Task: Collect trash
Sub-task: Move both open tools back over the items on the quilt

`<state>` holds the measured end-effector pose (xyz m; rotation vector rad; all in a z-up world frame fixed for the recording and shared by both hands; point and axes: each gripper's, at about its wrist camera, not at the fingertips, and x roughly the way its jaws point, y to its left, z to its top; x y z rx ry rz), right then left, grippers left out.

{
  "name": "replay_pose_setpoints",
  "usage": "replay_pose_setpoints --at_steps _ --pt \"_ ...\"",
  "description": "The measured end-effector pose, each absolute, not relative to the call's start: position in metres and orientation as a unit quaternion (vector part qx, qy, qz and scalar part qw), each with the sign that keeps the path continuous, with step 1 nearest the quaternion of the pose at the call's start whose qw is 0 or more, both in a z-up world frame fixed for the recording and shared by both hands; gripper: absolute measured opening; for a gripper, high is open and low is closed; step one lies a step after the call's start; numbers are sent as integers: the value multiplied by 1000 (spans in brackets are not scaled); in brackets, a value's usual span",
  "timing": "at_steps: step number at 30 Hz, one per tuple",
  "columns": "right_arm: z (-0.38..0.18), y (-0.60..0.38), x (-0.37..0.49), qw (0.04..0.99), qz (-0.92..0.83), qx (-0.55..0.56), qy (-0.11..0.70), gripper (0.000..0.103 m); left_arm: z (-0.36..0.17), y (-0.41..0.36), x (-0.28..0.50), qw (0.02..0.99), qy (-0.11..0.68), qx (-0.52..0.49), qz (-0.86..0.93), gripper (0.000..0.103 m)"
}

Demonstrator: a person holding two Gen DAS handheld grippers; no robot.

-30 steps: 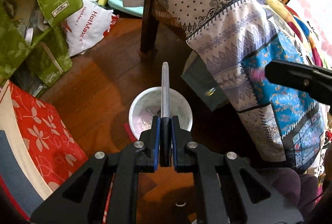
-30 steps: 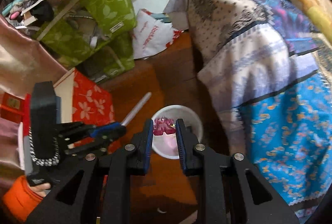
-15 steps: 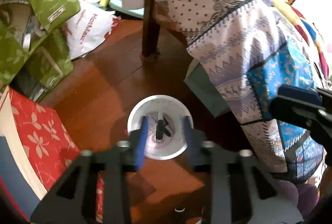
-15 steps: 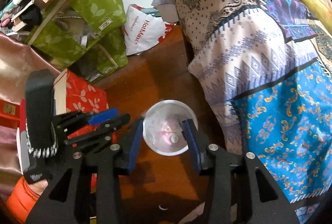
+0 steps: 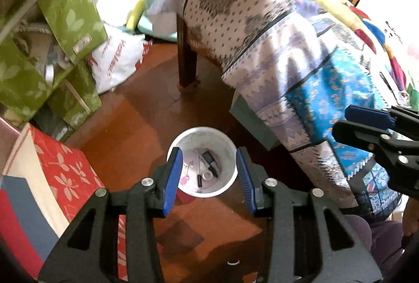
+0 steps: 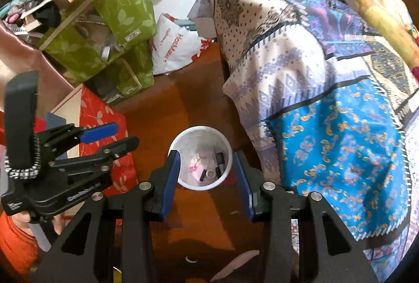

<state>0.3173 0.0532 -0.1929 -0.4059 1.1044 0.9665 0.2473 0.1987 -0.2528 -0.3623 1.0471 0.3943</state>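
The white plastic bag (image 6: 176,47) by the green boxes reads "HotMax" in red.

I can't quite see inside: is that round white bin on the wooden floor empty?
Not empty. The round white bin stands upright, holding dark pen-like pieces, a small ring and pink scraps.

L gripper (image 5: 208,179) wide open, empty, hovering right over white bin (image 5: 225,141) on wood floor (image 5: 146,120). Bin holds small bits: dark pen, tape ring, pink scrap. R gripper (image 5: 351,120) right of bin, also open. Draped cloth (image 5: 275,42) behind bin; red box (image 5: 60,173) to its left.
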Motion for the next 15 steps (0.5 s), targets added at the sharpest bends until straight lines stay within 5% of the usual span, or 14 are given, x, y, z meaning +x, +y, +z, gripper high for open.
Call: replay_pose_setpoints --at_steps 15 --pt "-101 -37 317 811 391 -134 415 38 -133 117 254 895 408 -108 144 45"
